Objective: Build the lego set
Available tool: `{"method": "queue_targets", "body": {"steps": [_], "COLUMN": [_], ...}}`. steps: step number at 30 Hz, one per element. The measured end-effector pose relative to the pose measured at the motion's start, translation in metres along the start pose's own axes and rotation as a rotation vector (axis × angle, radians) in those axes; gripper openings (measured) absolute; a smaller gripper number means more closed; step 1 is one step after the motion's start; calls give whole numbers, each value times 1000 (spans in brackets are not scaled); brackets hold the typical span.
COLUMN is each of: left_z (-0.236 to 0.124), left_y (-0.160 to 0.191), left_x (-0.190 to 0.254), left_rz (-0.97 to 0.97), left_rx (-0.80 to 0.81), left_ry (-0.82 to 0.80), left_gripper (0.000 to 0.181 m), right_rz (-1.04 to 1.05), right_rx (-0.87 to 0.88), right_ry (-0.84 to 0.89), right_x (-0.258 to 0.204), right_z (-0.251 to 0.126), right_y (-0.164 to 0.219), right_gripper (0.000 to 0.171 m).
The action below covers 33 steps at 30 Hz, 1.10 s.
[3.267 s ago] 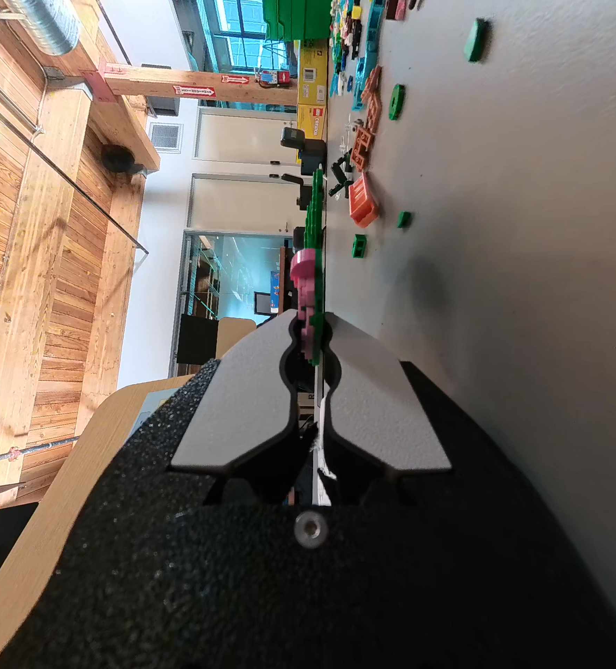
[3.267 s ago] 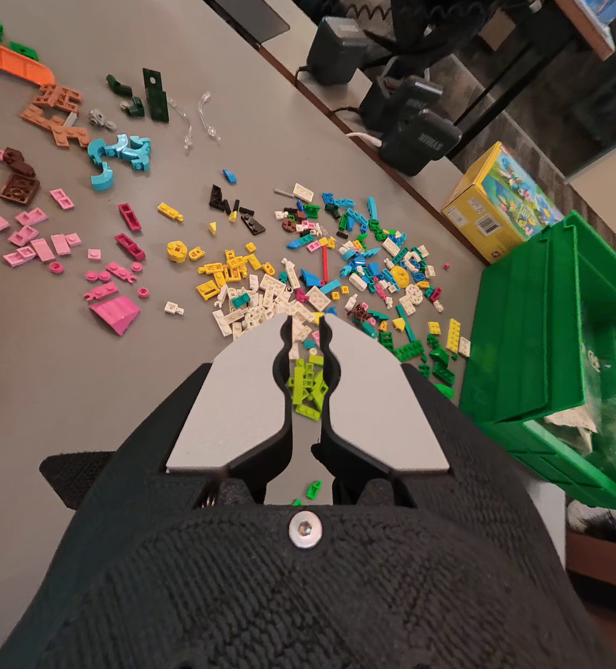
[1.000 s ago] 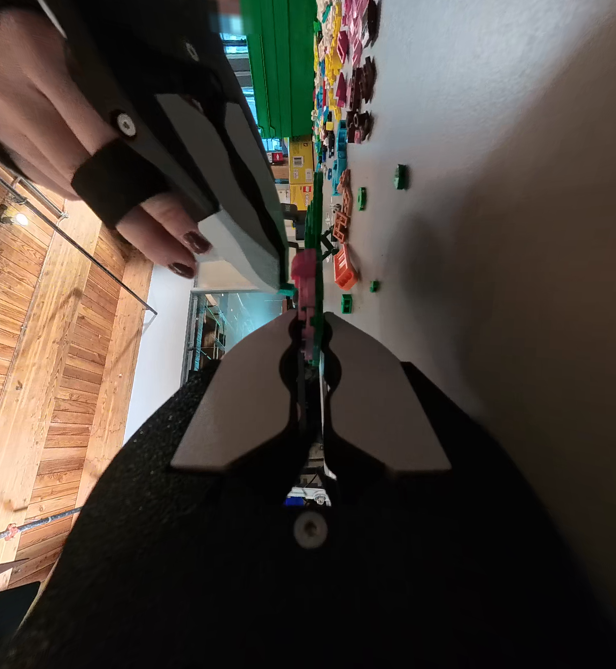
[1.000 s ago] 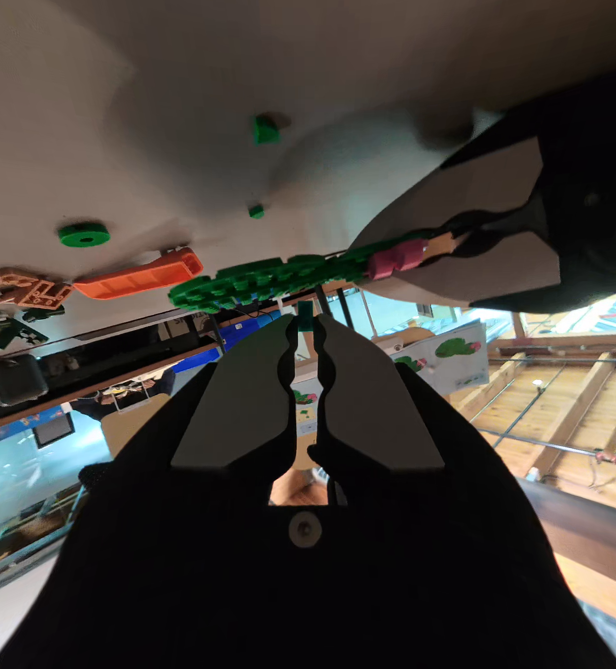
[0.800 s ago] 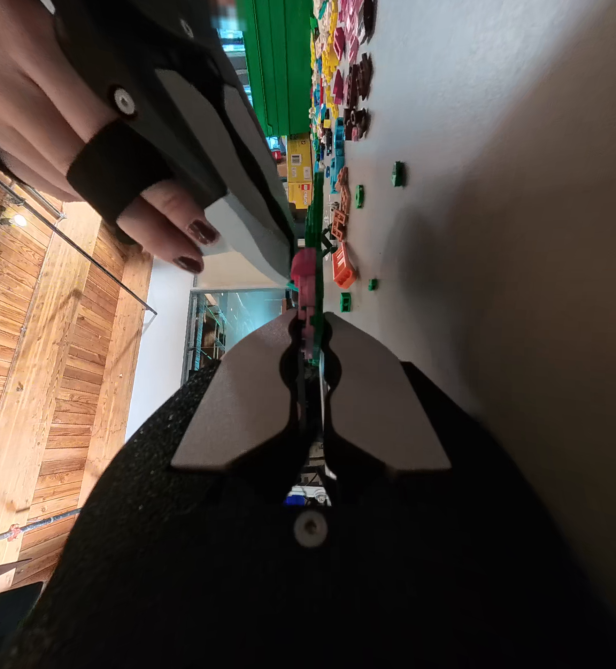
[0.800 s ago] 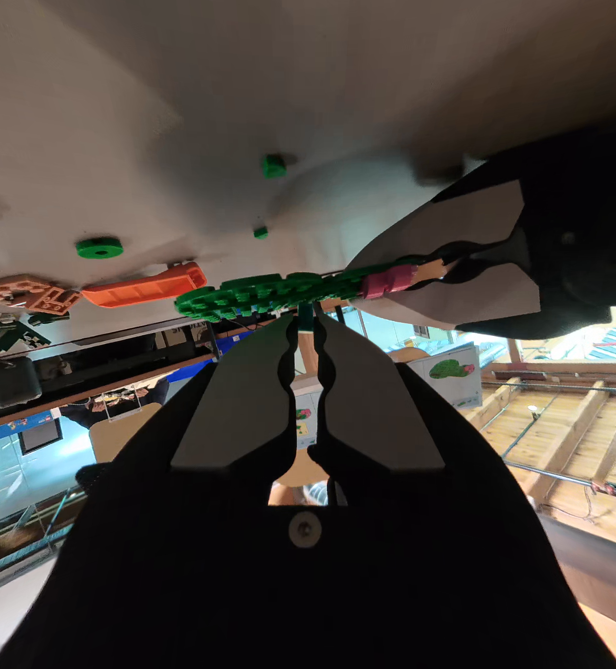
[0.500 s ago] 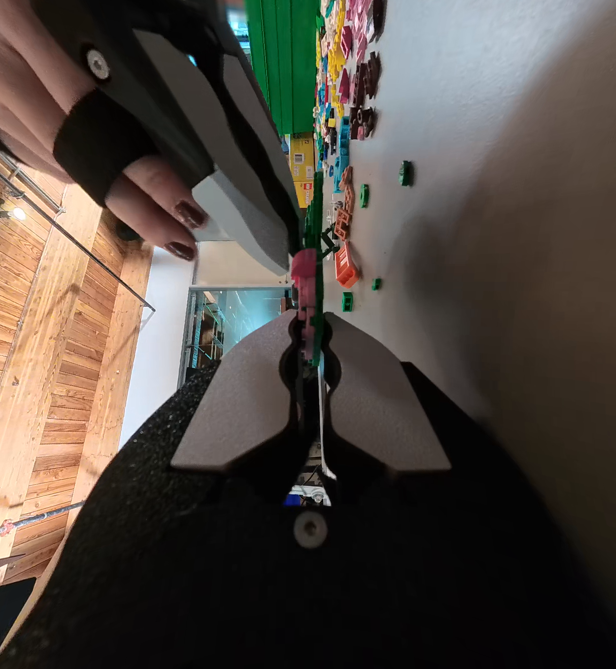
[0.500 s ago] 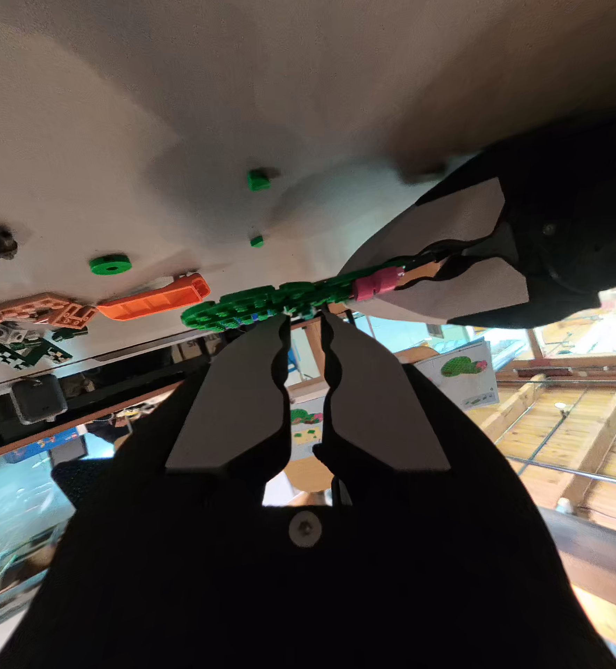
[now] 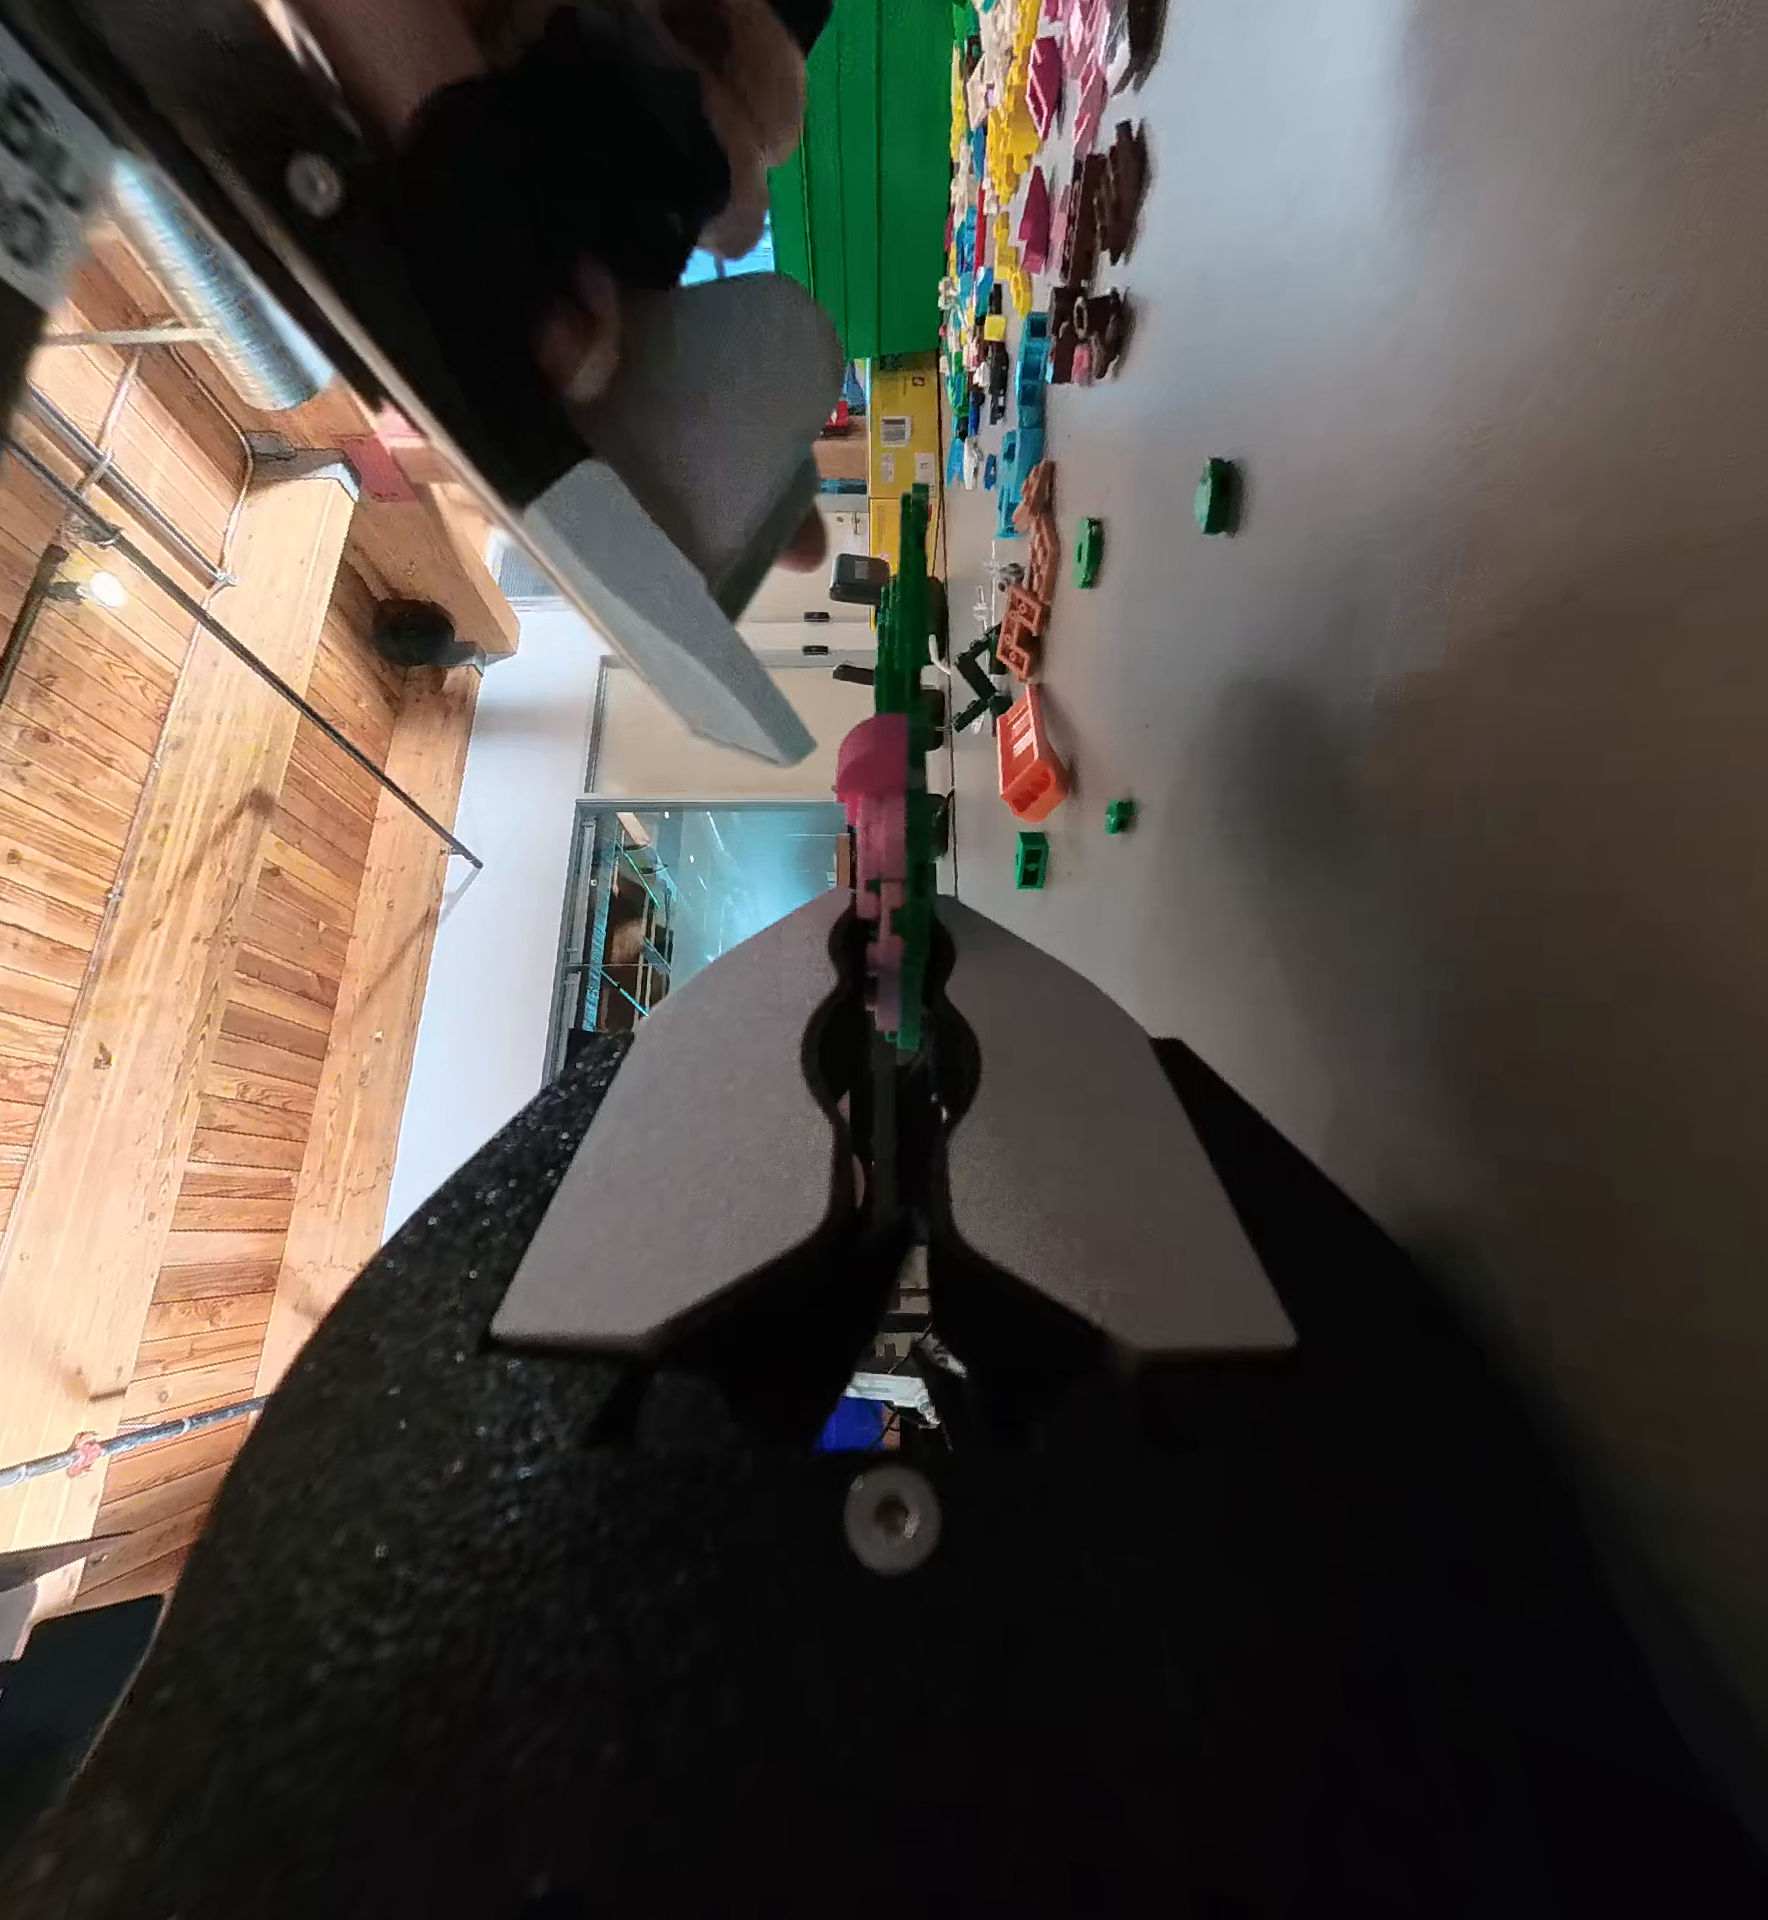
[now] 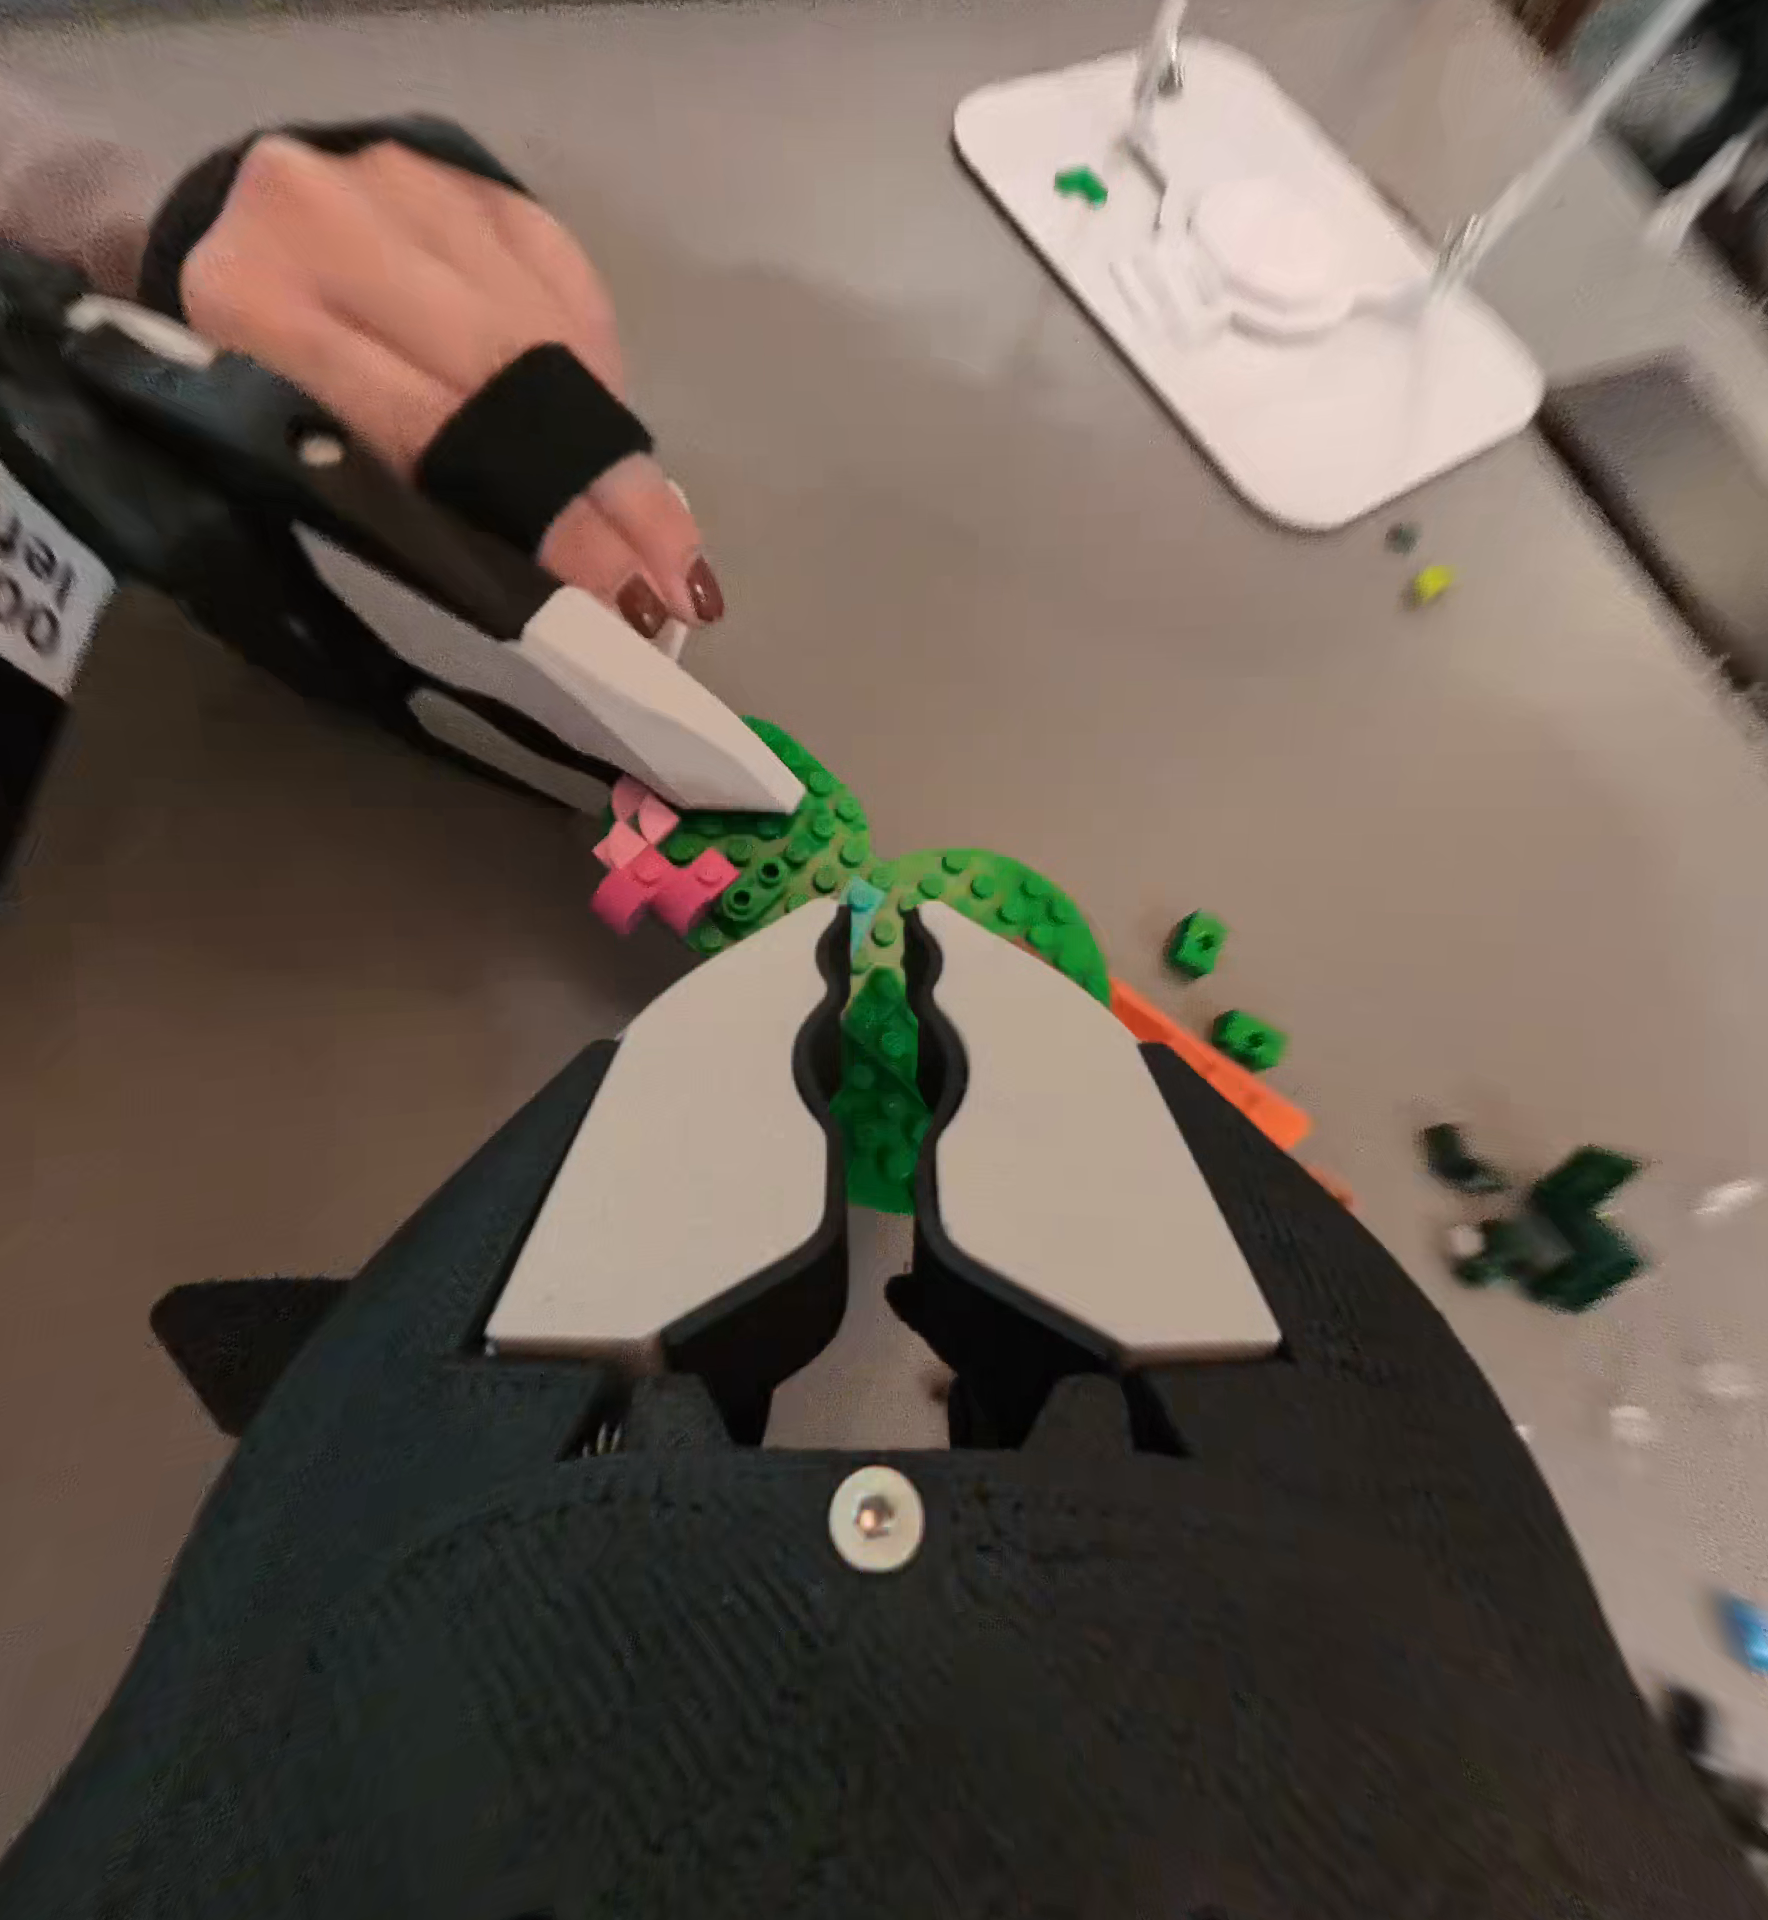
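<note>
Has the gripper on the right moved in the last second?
Yes. The right gripper has swung over the green lego build; it now looks down at the grey table, which before filled the view's top.

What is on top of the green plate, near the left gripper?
Pink bricks sit on the green plate beside the left gripper. A small light-blue piece sits at its narrow middle. The gripper's finger covers whatever lies under it.

Grey table (image 10: 963, 582). White stand base (image 10: 1264, 343) at 1 o'clock w/ small green piece (image 10: 1080, 187) on it. Orange brick (image 10: 1212, 1060), two green bricks (image 10: 1197, 943) (image 10: 1247, 1037) approx 3 o'clock of centre. Dark green cluster (image 10: 1545, 1226) farther at 3. Blue bit (image 10: 1758, 1647) at 4. Left wrist view: mixed brick pile (image 9: 1046, 208) at 12, green studs (image 9: 1215, 497) nearer.
</note>
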<state>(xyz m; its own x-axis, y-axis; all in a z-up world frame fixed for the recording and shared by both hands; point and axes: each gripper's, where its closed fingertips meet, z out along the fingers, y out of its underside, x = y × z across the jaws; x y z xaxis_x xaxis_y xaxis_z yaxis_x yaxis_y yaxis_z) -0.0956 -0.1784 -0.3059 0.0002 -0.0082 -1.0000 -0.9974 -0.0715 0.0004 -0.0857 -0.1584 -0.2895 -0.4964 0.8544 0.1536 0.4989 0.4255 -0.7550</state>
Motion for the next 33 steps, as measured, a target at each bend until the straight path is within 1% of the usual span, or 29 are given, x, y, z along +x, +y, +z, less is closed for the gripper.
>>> {"method": "queue_targets", "body": {"steps": [1, 3, 5, 11, 14, 17, 21, 23, 25, 27, 33], "left_z": [0, 0, 0, 0, 0, -1, -3, -5, -7, -9, -10], "left_y": [0, 0, 0, -2, -2, -5, -9, -14, -19, -24, -27], "left_x": [0, -1, -1, -1, 1, 1, 3, 4, 1, -2, -3], "left_rz": [1, 3, 8, 20, 38, 41, 18, 18, 15, -4, 6], "left_rx": [-1, -3, -7, -2, -2, 12, 51, 90, 115, 144, 154], "left_ry": [-2, -4, -8, -6, -2, -3, 12, 20, 4, -2, -13], "left_gripper": [8, 8, 8, 8, 8, 8, 8, 8, 8, 8, 8], "right_rz": [72, 162, 193, 139, 76, -56, -268, -338, -388, -408, -475], "right_rx": [-7, -21, -22, -87, -125, -145, -117, -96, -84, -89, -143], "right_ry": [-42, -87, -110, -110, -112, -125, -231, -328, -418, -460, -531], "right_x": [-1, -2, -2, -4, -6, -6, -15, -25, -34, -37, -46], "right_z": [2, 6, 7, 9, 8, 6, -2, -8, -15, -19, -20], "right_y": [2, 4, 4, 9, 13, 13, 8, 6, 5, 4, 12], "right_gripper": [9, 12, 14, 10, 7, 6, 6, 6, 6, 6, 6]}}
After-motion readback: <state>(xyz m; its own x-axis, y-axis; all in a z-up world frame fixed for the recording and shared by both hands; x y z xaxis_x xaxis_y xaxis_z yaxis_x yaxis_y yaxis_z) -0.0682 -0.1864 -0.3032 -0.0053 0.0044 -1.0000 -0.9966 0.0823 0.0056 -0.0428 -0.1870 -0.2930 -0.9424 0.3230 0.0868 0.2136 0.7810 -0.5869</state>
